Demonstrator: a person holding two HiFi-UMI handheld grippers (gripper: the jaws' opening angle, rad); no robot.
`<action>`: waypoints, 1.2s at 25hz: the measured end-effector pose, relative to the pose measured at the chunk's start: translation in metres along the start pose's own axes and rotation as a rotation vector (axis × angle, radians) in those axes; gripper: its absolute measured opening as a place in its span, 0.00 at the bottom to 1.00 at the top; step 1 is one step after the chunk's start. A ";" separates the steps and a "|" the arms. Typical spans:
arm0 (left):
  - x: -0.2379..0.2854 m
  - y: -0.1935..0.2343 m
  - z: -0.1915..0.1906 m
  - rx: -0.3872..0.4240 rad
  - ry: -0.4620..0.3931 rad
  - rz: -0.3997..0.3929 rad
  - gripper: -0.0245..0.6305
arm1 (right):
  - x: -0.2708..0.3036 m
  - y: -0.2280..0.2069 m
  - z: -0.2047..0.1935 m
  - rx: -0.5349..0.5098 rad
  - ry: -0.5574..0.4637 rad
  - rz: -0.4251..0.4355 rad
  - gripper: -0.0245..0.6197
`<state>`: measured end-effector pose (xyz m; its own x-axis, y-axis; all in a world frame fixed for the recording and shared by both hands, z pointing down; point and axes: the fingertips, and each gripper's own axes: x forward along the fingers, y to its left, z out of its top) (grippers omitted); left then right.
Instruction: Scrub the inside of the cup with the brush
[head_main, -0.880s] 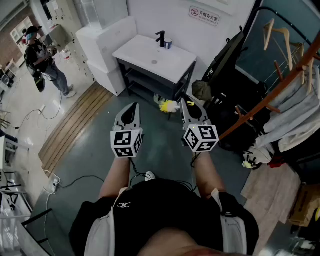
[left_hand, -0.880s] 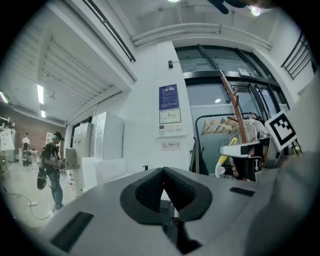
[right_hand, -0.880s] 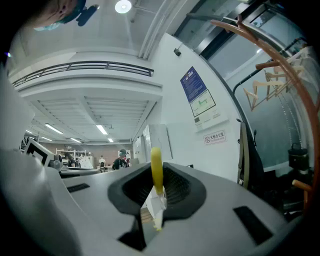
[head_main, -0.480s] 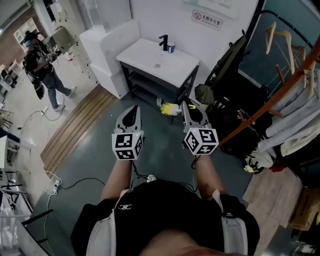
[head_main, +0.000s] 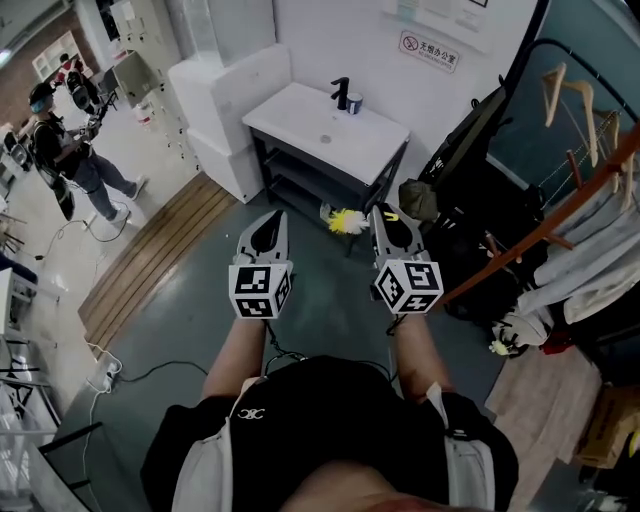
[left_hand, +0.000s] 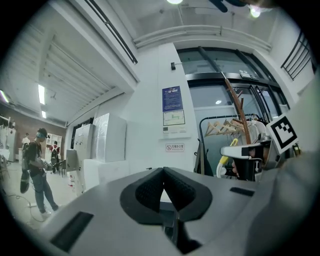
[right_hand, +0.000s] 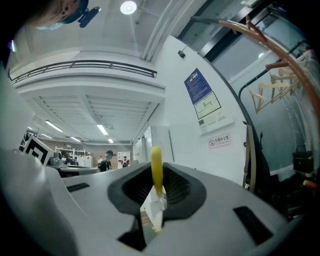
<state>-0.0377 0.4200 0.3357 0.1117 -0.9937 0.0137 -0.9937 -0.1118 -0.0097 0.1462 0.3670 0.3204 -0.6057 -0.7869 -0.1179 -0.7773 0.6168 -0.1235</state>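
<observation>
Two grippers are held side by side above the grey floor (head_main: 330, 290). The left gripper (left_hand: 163, 175) is found closed, its jaws meeting with nothing between them. The right gripper (right_hand: 156, 175) is found clamped on the brush (right_hand: 156, 167), of which only a yellow loop and a white stem can be seen. The yellow end is also noted at the jaw tips in the head view. The cup (head_main: 355, 102) is recorded standing on the white tabletop (head_main: 300, 115) of a washstand, just beside a black tap (head_main: 342, 92) and well apart from both grippers. A yellow duster (head_main: 347, 221) is noted on the floor under the washstand. A person (head_main: 60, 150) is seen standing at far left. A coat rack (head_main: 560, 200) with hangers is noted at right.
</observation>
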 end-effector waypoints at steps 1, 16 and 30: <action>-0.001 0.005 0.000 -0.001 -0.003 -0.004 0.06 | 0.002 0.003 -0.001 -0.002 0.000 -0.008 0.12; -0.005 0.050 -0.011 -0.019 -0.014 -0.018 0.06 | 0.024 0.021 -0.016 0.006 0.007 -0.059 0.12; 0.077 0.070 -0.014 0.021 -0.008 -0.033 0.06 | 0.095 -0.024 -0.024 0.005 -0.019 -0.083 0.12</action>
<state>-0.0983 0.3359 0.3499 0.1442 -0.9895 0.0067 -0.9891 -0.1444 -0.0300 0.1037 0.2770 0.3356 -0.5356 -0.8350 -0.1260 -0.8240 0.5494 -0.1385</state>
